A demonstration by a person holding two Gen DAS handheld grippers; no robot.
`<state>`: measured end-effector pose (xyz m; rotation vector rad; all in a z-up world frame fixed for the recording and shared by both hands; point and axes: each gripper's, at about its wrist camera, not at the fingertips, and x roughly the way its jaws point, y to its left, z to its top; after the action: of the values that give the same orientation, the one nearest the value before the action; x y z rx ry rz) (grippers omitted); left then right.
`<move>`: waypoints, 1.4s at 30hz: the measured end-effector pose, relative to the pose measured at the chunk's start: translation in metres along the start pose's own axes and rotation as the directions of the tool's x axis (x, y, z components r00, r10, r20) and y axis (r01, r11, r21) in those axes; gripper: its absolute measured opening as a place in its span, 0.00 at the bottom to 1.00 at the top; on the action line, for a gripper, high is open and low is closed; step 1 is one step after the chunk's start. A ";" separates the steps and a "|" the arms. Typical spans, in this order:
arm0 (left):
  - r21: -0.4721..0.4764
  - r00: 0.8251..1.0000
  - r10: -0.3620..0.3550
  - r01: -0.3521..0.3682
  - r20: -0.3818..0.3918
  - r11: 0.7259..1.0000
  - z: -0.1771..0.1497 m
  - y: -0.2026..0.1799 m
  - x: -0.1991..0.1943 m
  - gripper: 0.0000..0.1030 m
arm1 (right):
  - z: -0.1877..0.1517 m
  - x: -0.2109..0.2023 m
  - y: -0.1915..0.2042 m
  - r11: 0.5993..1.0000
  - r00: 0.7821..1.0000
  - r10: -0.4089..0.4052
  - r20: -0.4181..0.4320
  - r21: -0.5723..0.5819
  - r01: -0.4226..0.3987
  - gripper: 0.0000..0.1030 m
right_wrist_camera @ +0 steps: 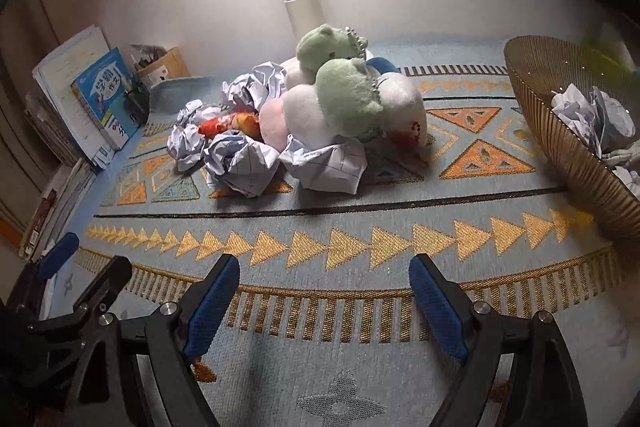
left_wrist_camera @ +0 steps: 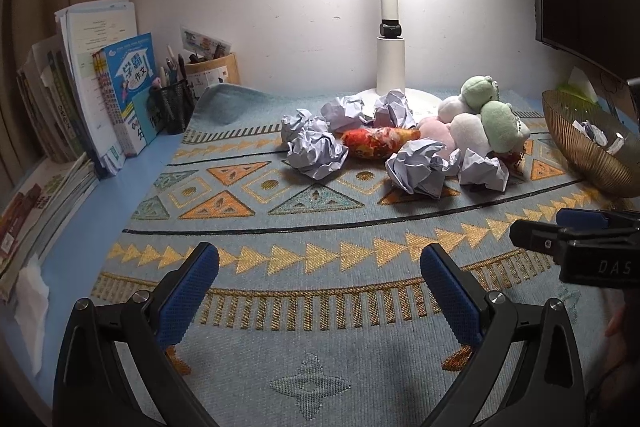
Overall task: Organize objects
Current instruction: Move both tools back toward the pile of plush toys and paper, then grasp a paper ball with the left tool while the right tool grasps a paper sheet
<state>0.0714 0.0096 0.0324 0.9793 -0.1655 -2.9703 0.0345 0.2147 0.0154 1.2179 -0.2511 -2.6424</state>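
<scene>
Both hand-held grippers hang over the near part of the desk mat, jaws spread, nothing between them: the left hand-held gripper (left_wrist_camera: 320, 291) and the right hand-held gripper (right_wrist_camera: 324, 303). The crumpled paper balls (left_wrist_camera: 318, 155) sit in the far middle, jammed against the plush toys (left_wrist_camera: 476, 115) and an orange-red toy (left_wrist_camera: 376, 143). The wire basket (right_wrist_camera: 560, 131) on the right already holds some paper, I think. Main risk: the nearest ball (right_wrist_camera: 324, 163) touches the plush pile, so a sloppy pinch could snag fur or topple it. Paper's springy too, might pop out.
</scene>
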 end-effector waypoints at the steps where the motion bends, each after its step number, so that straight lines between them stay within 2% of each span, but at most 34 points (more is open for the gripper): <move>1: 0.004 1.000 -0.001 0.001 0.000 1.000 0.000 -0.001 0.000 0.98 | 0.000 -0.003 -0.001 1.000 1.000 0.005 0.016 0.007 -0.005 0.83; 6: 0.002 1.000 -0.009 0.009 0.004 1.000 0.000 0.000 -0.001 0.98 | 0.000 -0.012 0.005 1.000 0.998 -0.004 0.066 -0.024 0.006 0.82; 7: 0.003 1.000 -0.009 0.009 0.006 1.000 0.000 -0.001 -0.002 0.98 | 0.000 -0.011 0.006 0.999 0.998 -0.010 0.062 -0.031 0.012 0.77; 8: 0.006 1.000 -0.010 0.010 0.008 1.000 -0.001 -0.001 -0.003 0.98 | 0.001 -0.011 0.008 0.999 0.998 -0.012 0.059 -0.036 0.015 0.66; 10: 0.013 1.000 -0.021 0.021 0.011 1.000 -0.001 -0.002 -0.004 0.98 | 0.002 -0.010 0.008 0.999 0.999 -0.005 0.045 -0.036 0.007 0.60; 15: -0.004 0.989 -0.138 0.138 -0.054 0.990 0.018 0.009 0.002 0.98 | 0.024 -0.012 0.004 0.999 0.998 0.046 0.030 -0.008 -0.046 0.59; 18: -0.049 0.974 -0.219 0.217 -0.052 0.975 0.044 0.027 0.008 0.98 | 0.040 -0.004 0.010 0.998 0.999 0.045 0.000 -0.052 -0.045 0.59; 20: -0.064 0.972 -0.233 0.231 -0.033 0.971 0.055 0.034 0.015 0.98 | 0.047 0.004 0.015 0.996 1.000 0.018 -0.015 -0.085 -0.019 0.59; 24: -0.066 0.957 -0.286 0.283 -0.053 0.957 0.068 0.033 0.042 0.97 | 0.055 0.029 0.009 0.998 0.995 0.043 -0.089 -0.039 -0.047 0.59; 27: -0.129 0.921 -0.380 0.368 -0.085 0.921 0.071 0.027 0.065 0.97 | 0.054 0.047 0.001 0.999 0.993 0.046 -0.108 0.014 -0.045 0.59; 29: -0.106 0.904 -0.415 0.405 -0.100 0.908 0.072 0.011 0.077 0.97 | 0.055 0.055 -0.003 0.998 0.992 0.045 -0.115 0.040 -0.041 0.59; 32: -0.035 0.890 -0.440 0.439 -0.118 0.898 0.072 -0.012 0.091 0.97 | 0.060 0.063 -0.007 0.997 0.992 0.062 -0.113 0.061 -0.055 0.58; 35: -0.031 0.870 -0.472 0.473 -0.140 0.881 0.073 -0.022 0.105 0.92 | 0.062 0.068 -0.006 0.999 0.996 0.031 -0.085 0.036 -0.028 0.58; 40: -0.049 0.849 -0.500 0.499 -0.171 0.865 0.073 -0.022 0.116 0.89 | 0.060 0.063 -0.009 0.998 0.998 0.042 -0.051 0.045 -0.040 0.53; 42: -0.033 0.851 -0.498 0.500 -0.164 0.865 0.072 -0.024 0.113 0.89 | 0.059 0.059 -0.013 0.997 0.998 0.043 -0.036 0.059 -0.041 0.53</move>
<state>-0.0619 0.0360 0.0208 1.4694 0.0957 -3.3108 -0.0493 0.2150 0.0072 1.2646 -0.3457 -2.5904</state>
